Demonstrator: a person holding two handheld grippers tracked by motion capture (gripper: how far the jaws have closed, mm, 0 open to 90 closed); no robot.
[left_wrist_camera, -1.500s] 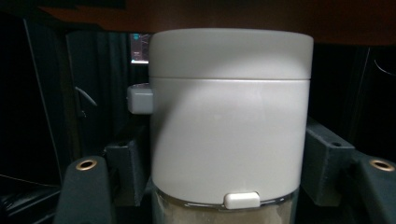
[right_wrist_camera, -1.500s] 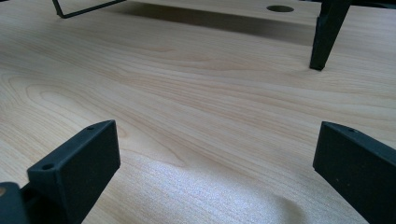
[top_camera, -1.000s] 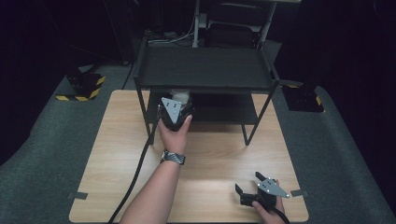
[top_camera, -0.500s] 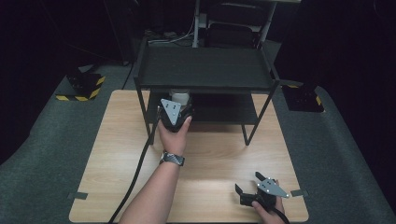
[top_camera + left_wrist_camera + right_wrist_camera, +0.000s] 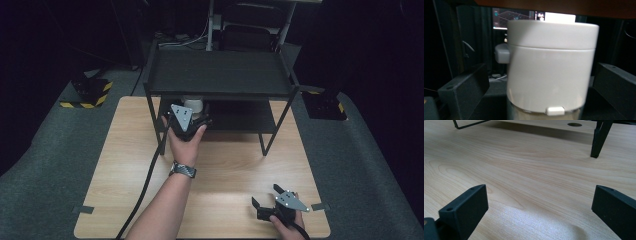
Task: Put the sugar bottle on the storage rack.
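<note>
Left tool is reached in under the black two-tier shelf rack, at the left end of its lower shelf, held by the left hand. White lidded jar sits between its jaws; in the left gripper view the jaws stand wide on both sides of it with gaps, so apart, not clamped. Jar has a white lid, white body, a small tab at the bottom edge and a clear lower section below; it looks slightly tilted in that view. In the high view only the jar top peeks out beneath the upper shelf, which hangs right over it. Rack's front left leg stands just beside the hand. Black cable trails from the left tool back along the forearm.

Right tool rests low at the near right of the wooden table, well apart from the rack, jaws spread with bare wood between them. A rack leg and a round hole in the table show ahead of it. Yellow-black striped blocks sit on the grey floor mat left of the table.
</note>
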